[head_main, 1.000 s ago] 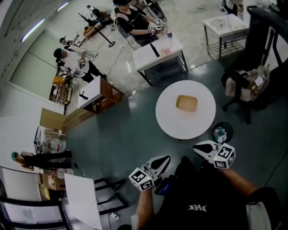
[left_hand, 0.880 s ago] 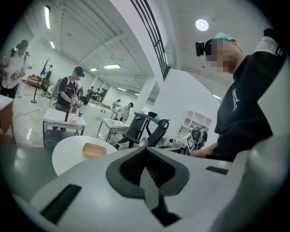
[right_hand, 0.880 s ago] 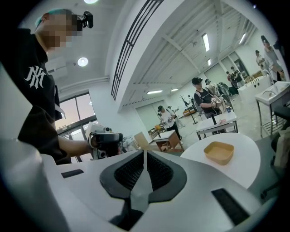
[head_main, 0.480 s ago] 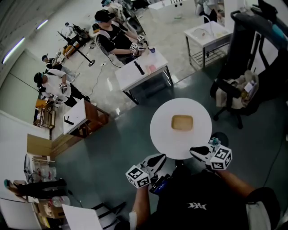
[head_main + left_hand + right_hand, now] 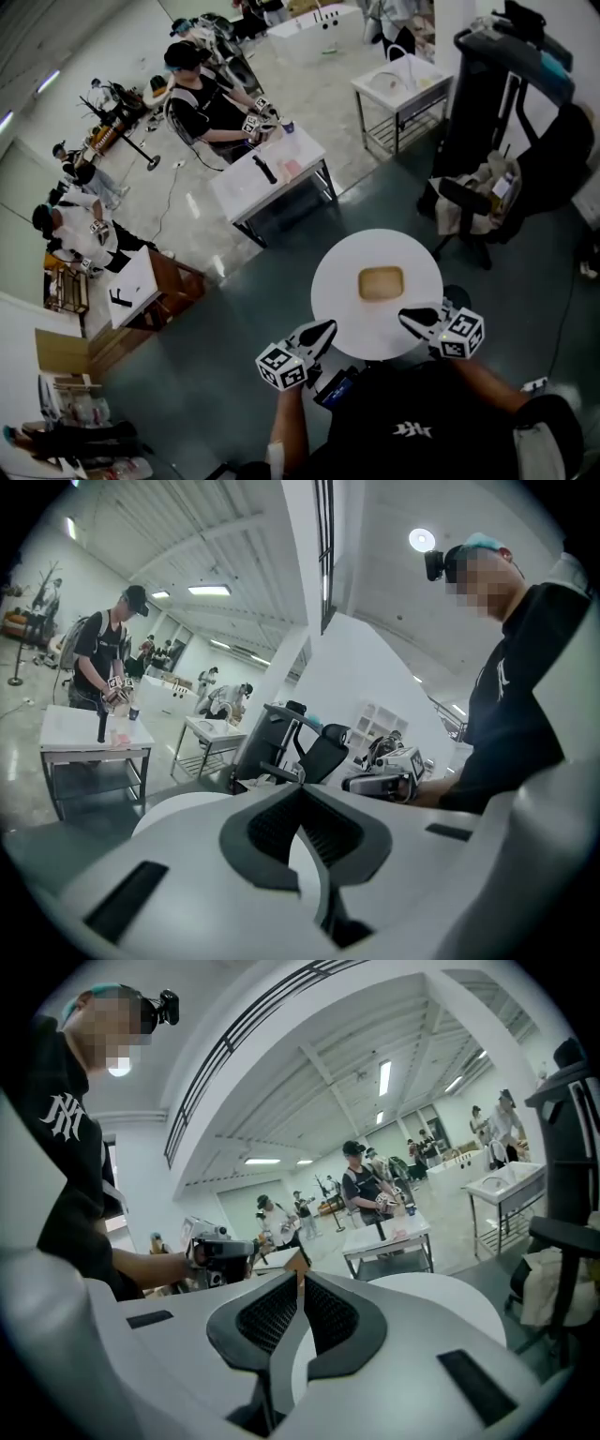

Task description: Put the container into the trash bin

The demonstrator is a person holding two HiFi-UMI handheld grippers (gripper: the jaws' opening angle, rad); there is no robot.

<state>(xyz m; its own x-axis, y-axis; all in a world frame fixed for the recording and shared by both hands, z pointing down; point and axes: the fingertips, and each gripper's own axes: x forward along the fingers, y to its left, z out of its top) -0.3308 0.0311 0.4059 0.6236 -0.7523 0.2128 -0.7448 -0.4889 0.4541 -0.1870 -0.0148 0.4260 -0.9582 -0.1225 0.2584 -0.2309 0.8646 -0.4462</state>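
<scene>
A tan, shallow container (image 5: 381, 282) lies in the middle of a round white table (image 5: 337, 281). My left gripper (image 5: 328, 325) hangs at the table's near left edge, shut and empty. At the near right edge is my right gripper (image 5: 405, 315), also shut with nothing in it. Both point toward the container and stay short of it. A dark round bin (image 5: 457, 296) stands on the floor just right of the table, partly hidden by the right gripper. In the left gripper view the jaws (image 5: 302, 789) meet over the table (image 5: 178, 810). The right gripper view shows the pads (image 5: 301, 1277) together.
A black office chair with a bag (image 5: 473, 211) stands past the table on the right. A white desk (image 5: 267, 169) with a seated person is behind the table, a wooden desk (image 5: 150, 281) to the left, and a metal table (image 5: 398, 89) and dark rack (image 5: 506, 56) lie at the back.
The view has closed in on the round table, and the table has slid toward me. Both grippers, formerly over the floor short of it, now reach its near edge. Both stay shut.
</scene>
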